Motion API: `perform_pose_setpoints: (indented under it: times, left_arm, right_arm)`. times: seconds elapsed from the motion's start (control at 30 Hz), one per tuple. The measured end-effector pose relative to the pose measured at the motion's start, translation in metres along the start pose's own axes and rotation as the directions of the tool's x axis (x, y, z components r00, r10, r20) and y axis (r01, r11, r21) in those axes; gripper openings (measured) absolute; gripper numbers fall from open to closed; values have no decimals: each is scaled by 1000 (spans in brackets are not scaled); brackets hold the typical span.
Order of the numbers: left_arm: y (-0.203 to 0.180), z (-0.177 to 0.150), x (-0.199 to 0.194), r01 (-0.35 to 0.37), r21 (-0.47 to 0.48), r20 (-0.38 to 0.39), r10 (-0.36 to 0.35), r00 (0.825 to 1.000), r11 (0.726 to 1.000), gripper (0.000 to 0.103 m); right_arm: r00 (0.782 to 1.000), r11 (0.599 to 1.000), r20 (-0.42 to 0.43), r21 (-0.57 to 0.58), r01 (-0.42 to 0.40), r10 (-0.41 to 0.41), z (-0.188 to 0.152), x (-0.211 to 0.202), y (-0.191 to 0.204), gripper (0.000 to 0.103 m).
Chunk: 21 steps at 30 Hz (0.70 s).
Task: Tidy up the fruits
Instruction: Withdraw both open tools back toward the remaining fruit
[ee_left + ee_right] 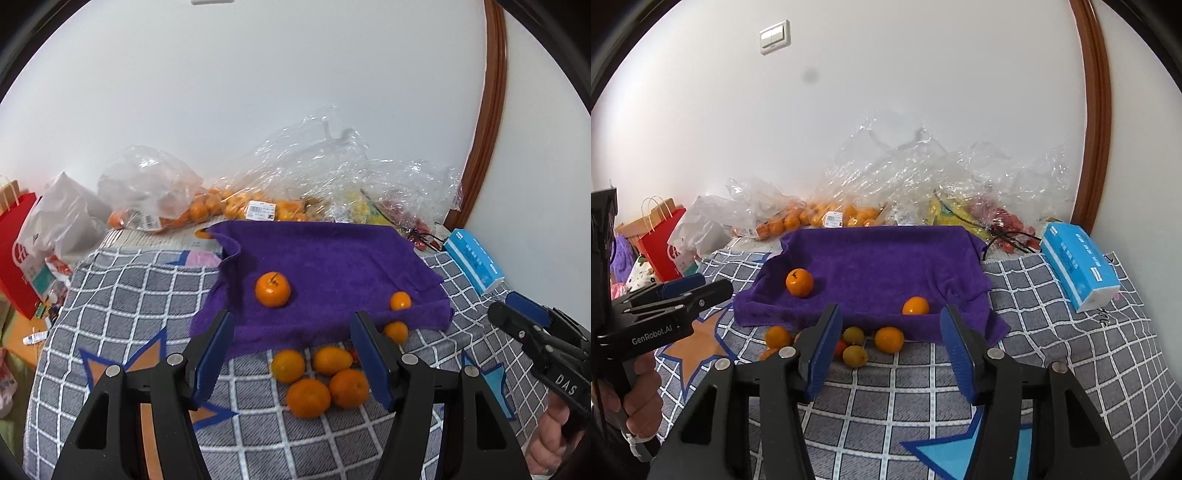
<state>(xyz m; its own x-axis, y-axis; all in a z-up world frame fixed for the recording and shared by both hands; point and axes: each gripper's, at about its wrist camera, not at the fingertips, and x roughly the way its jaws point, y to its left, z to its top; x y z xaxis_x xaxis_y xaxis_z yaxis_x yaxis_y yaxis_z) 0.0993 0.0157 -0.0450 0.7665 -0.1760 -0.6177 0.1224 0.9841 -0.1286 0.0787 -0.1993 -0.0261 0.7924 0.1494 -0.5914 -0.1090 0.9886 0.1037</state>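
Both tongs hang spread and empty: left gripper (291, 354) sits almost over the loose oranges (317, 380) (just off the purple towel (332, 258)), nearer than the right gripper (890, 354).

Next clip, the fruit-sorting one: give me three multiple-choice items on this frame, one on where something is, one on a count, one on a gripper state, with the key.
1. Where does the blue tissue pack lie?
A. right of the purple towel
B. on the towel
C. left of the towel, by the red bag

2. How many fruits lie on the towel?
A. none
B. two
C. five

3. How does the left gripper stand?
A. shut on a fruit
C. shut, empty
B. open, holding nothing

Key:
1 A: the pack rests on the checked blanket off the towel's right edge.
2 B: a stemmed orange and a smaller one near the front right edge.
3 B: its fingers are spread, with the loose fruits seen on the blanket between them.
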Motion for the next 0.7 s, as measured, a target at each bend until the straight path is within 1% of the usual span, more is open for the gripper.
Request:
perform_pose_setpoints:
  times: [0.1,0.2,0.4,0.53,0.7]
  left_arm:
    - [9,-5,-6,-5,-28,-3,5,1000,1000,64]
    - [17,-9,-13,-13,-49,-4,13,1000,999,64]
    - [27,-18,-23,-45,-60,0,45,999,997,64]
    - [33,-21,-23,-45,-74,-12,44,999,996,64]
    - [35,-26,-18,-40,-76,-28,38,999,996,64]
  right_arm:
    - [1000,1000,2,12,-7,7,-3,-5,2,50]
    - [1000,1000,4,5,8,-8,-7,-9,6,49]
    - [1000,1000,4,-4,10,-10,-13,-10,15,47]
    - [1000,1000,-3,-6,6,-6,-16,-8,18,44]
    - [1000,1000,-11,-9,5,-5,-19,-2,21,42]
